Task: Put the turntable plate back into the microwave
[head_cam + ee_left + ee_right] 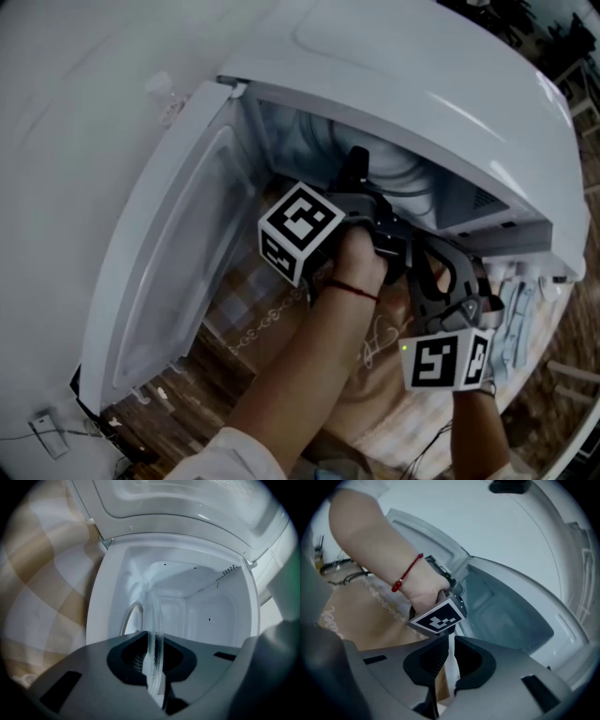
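Plate (156, 616) is held upright and edge-on at lower centre, clamped in left gripper (154, 656). Microwave (206, 606) cavity lies straight ahead. Right gripper (449, 658) appears narrowly clamped on the same rim. Plate likely needs laying flat.

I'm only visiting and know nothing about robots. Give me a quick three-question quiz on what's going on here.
1. True or false: the microwave door is shut.
2. What does the left gripper hold? A) a cup B) a glass plate C) nothing
3. Fill in: in the left gripper view the plate is seen ____-on.
Key: 1 false; 2 B; 3 edge.
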The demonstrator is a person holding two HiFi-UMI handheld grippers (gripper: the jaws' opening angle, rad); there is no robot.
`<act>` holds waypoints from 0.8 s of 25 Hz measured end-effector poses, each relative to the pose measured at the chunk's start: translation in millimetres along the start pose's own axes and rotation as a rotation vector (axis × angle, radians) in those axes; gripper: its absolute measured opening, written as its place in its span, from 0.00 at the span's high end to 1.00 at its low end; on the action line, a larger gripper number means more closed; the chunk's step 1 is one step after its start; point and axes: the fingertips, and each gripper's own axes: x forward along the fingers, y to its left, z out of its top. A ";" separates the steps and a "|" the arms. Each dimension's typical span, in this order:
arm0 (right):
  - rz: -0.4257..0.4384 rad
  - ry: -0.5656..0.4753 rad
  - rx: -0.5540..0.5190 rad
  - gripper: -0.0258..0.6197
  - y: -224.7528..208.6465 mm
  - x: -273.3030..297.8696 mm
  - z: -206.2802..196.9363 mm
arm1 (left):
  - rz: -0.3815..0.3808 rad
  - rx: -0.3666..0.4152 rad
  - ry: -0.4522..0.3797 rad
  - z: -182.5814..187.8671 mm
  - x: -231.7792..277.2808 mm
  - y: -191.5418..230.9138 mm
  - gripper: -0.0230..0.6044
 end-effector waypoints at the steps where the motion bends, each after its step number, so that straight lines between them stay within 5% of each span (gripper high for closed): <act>1: -0.019 -0.001 -0.063 0.90 -0.2 4.5 2.7 | 0.001 0.001 0.003 -0.2 -0.5 0.2 0.92; 8: -0.148 0.129 -0.345 0.90 -8.8 26.4 0.8 | 0.007 0.003 0.015 1.1 -1.6 1.6 0.92; 20: -0.175 0.173 -0.476 0.89 -17.0 51.6 2.6 | 0.016 0.002 0.031 2.6 -1.8 2.3 0.93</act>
